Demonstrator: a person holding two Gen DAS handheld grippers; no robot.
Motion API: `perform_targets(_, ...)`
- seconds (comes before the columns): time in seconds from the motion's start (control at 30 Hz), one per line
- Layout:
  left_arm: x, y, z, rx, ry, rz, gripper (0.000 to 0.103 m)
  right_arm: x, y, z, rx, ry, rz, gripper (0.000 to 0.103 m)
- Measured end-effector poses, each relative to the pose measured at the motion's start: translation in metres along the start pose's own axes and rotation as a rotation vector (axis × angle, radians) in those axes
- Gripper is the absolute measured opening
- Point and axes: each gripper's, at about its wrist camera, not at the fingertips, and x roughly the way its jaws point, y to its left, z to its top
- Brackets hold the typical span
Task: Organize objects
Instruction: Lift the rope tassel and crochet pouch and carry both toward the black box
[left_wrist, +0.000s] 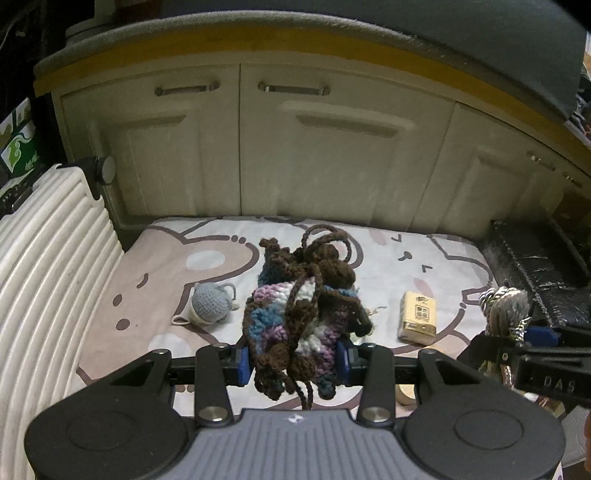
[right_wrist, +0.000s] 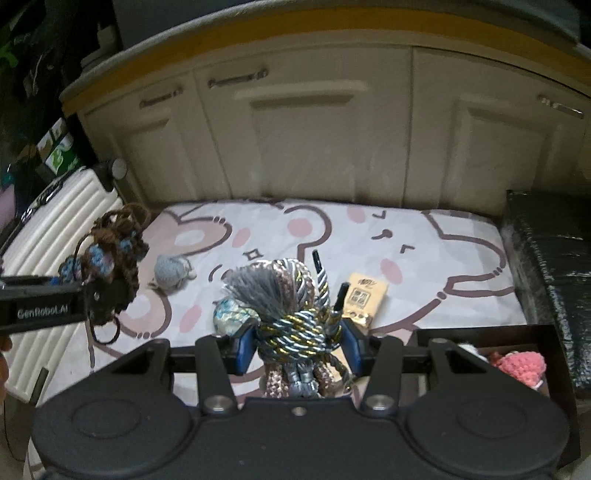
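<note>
The left gripper (left_wrist: 293, 360) is clamping a crocheted yarn bundle (left_wrist: 303, 314), held above the patterned sheet (left_wrist: 155, 258); the right gripper (right_wrist: 297, 345) is gripping a twisted cord tassel (right_wrist: 291, 317), also above the sheet. Both items are appearing soft, light and compressible, with loose strands hanging; grasping at the dense middle is giving the surest hold, while trailing loops are risking snags. A grey crochet piece (left_wrist: 212, 304) and a small yellow pack (left_wrist: 417, 317) are lying on the sheet. A dark box (right_wrist: 480, 339), probably the container, is sitting beside the sheet's near right corner.
</note>
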Motion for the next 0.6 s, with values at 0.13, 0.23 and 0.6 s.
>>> perform_targets(0.13, -0.005, -0.006, 0.001, 0.008, -0.009, -0.015, 0.043, -0.008, -0.010, 0.002, 0.029, -0.020, -0.008, 0.049)
perform_targets(0.23, -0.007, -0.012, 0.002, 0.022, -0.013, -0.025, 0.043, -0.012, -0.017, 0.002, 0.047, -0.026, -0.016, 0.049)
perform_targets(0.6, -0.009, -0.052, 0.008, 0.072, -0.011, -0.082, 0.043, -0.027, -0.049, -0.001, 0.089, -0.040, -0.050, 0.049)
